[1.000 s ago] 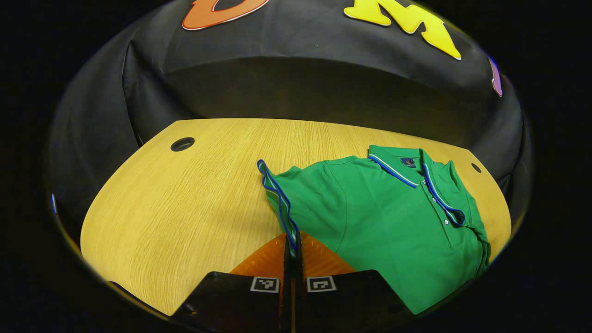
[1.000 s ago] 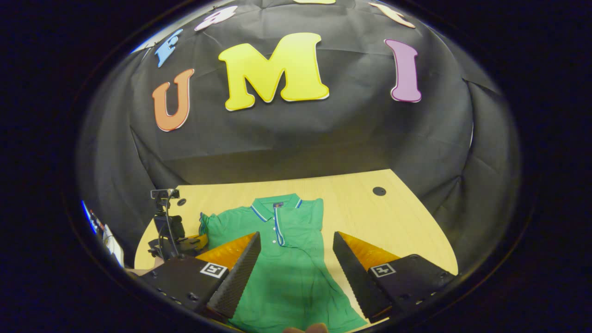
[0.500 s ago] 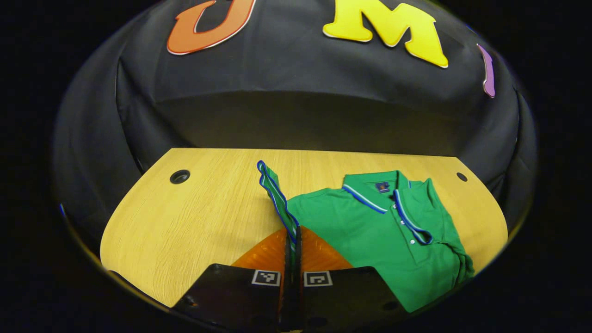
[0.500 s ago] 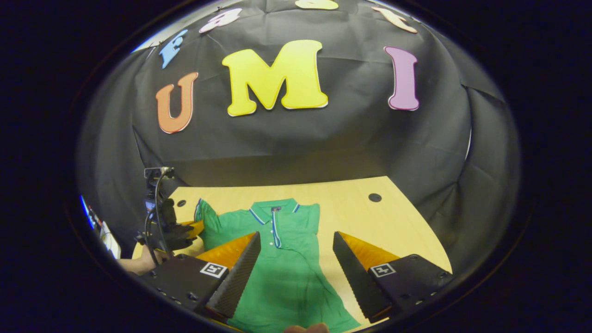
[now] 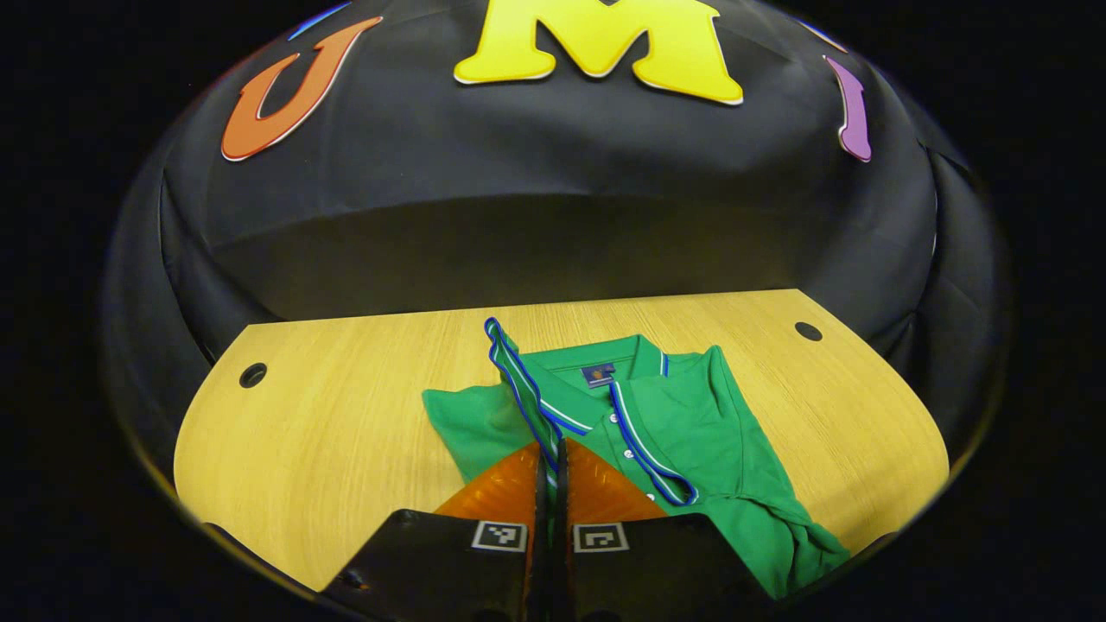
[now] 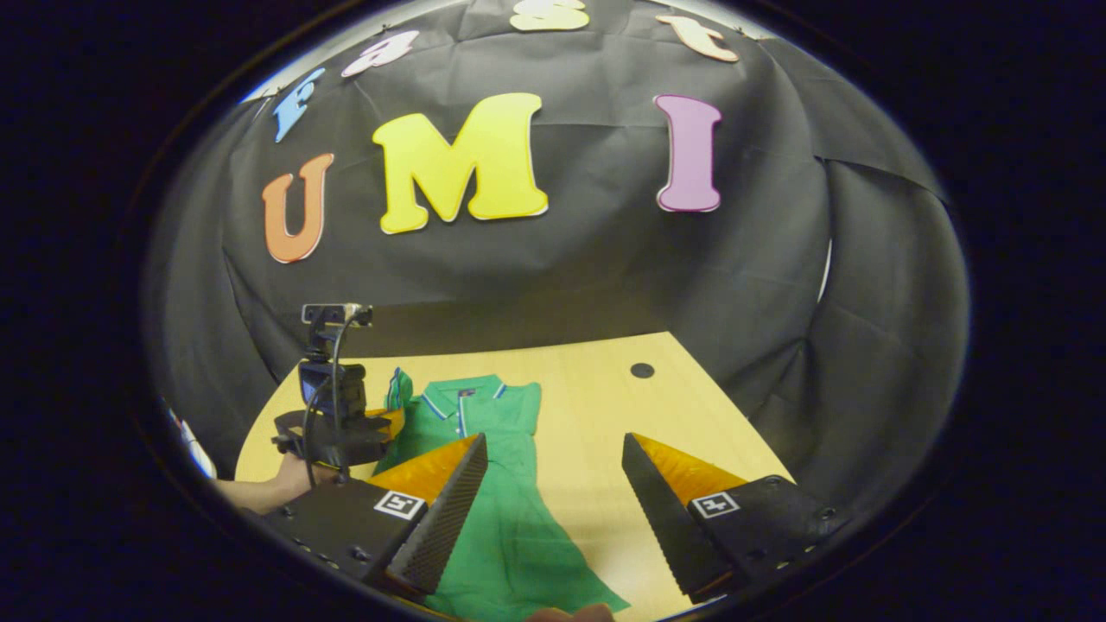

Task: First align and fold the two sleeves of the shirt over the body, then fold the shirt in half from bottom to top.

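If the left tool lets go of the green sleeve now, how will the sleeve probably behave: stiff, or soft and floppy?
Probably floppy: the sleeve hangs as a thin, bending strip from the closed left tool, not holding a flat shape. Likely light too, since a pinch at its striped edge lifts it. Once released it should drop onto the shirt, but it may land creased, as the far side already bunches.

The shirt [image 5: 691, 423] is soft matt knit cloth, its sleeve [image 5: 518, 380] edged with ribbed striped trim. Under it the desk [image 5: 346, 432] is smooth pale wood-grain laminate with a faint sheen. The right gripper's fingers [image 6: 449, 510] carry rough ridged pads.
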`<action>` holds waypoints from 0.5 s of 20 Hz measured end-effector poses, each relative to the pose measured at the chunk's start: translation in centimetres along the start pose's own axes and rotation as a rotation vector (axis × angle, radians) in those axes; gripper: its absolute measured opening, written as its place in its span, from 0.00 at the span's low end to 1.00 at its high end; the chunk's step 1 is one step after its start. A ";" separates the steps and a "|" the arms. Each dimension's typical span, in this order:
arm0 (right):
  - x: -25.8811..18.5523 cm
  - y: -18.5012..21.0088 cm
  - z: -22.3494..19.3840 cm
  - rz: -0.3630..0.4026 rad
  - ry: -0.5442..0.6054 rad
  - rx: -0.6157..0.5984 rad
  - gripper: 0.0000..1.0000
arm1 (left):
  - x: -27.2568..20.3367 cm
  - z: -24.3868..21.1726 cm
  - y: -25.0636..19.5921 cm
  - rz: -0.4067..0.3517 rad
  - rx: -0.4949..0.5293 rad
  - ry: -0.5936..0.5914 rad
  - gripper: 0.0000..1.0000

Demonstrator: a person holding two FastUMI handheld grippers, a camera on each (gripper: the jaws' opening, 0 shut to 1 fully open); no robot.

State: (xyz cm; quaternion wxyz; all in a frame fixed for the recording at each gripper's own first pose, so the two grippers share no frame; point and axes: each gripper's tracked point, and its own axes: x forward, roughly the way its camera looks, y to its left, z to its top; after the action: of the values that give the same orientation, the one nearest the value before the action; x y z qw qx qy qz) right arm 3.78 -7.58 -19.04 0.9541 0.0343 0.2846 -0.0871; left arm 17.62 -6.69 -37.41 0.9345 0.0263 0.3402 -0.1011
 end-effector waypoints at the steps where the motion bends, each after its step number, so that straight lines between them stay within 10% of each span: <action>1: 0.0 -0.6 -0.2 -0.009 0.006 0.000 0.96 | 0.4 -0.4 -0.6 0.006 0.011 0.011 0.13; 6: 0.5 -1.9 -0.1 -0.012 0.016 0.008 0.96 | 1.3 -1.9 -2.7 -0.008 -0.040 0.038 0.27; 7: 0.7 -1.7 0.0 -0.005 0.014 0.005 0.96 | 1.0 -1.8 -2.6 -0.003 -0.052 0.032 0.50; 10: 0.9 -0.6 -0.2 0.034 0.016 -0.013 0.96 | -0.6 -0.4 -1.4 0.042 -0.078 -0.026 0.74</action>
State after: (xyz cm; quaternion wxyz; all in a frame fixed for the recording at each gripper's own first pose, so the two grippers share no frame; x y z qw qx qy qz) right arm 4.37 -8.25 -19.69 0.9533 0.0334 0.2922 -0.0687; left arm 16.61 -7.93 -37.35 0.9412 -0.0045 0.3309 -0.0682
